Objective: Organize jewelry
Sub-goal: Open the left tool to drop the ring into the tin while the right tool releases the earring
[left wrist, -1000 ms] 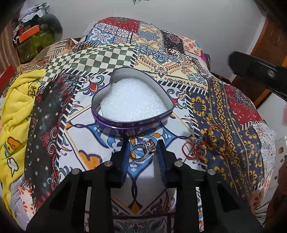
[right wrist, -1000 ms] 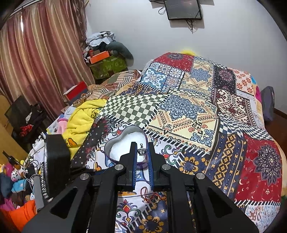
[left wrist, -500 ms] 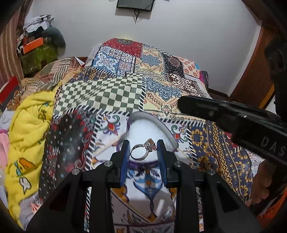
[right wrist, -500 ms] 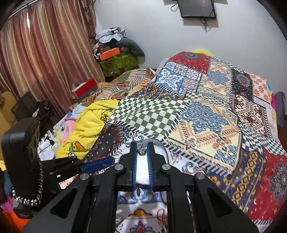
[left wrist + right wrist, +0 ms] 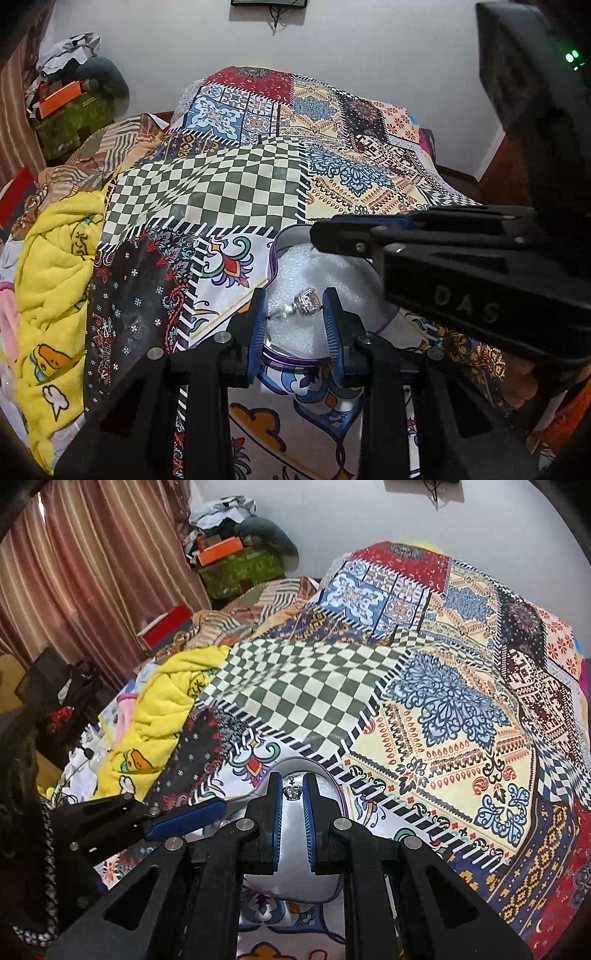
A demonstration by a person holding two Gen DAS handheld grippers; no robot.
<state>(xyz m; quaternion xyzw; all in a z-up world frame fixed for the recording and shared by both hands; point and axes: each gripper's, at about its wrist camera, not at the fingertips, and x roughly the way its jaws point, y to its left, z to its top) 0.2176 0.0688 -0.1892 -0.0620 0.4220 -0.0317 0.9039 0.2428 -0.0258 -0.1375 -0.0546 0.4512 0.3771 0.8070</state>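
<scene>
A heart-shaped purple tin (image 5: 275, 254) lined with white foam sits on the patchwork bedspread. My left gripper (image 5: 294, 312) is shut on a silver ring with a square stone (image 5: 304, 302), held just over the foam. My right gripper (image 5: 293, 794) is shut on a small crown-shaped silver ring (image 5: 292, 792), above the same tin (image 5: 328, 779). In the left wrist view the right gripper's fingers (image 5: 354, 232) reach in from the right over the tin's far rim. In the right wrist view the left gripper's blue pad (image 5: 184, 821) shows at lower left.
The patchwork bedspread (image 5: 443, 701) covers the whole bed. A yellow blanket (image 5: 55, 277) lies bunched on the left side. Boxes and clothes (image 5: 236, 554) pile up by the curtain at the back left. A hand (image 5: 517, 384) shows under the right tool.
Both grippers have moved forward over the tin, each carrying its ring. The right tool now fills the right of the left wrist view.
</scene>
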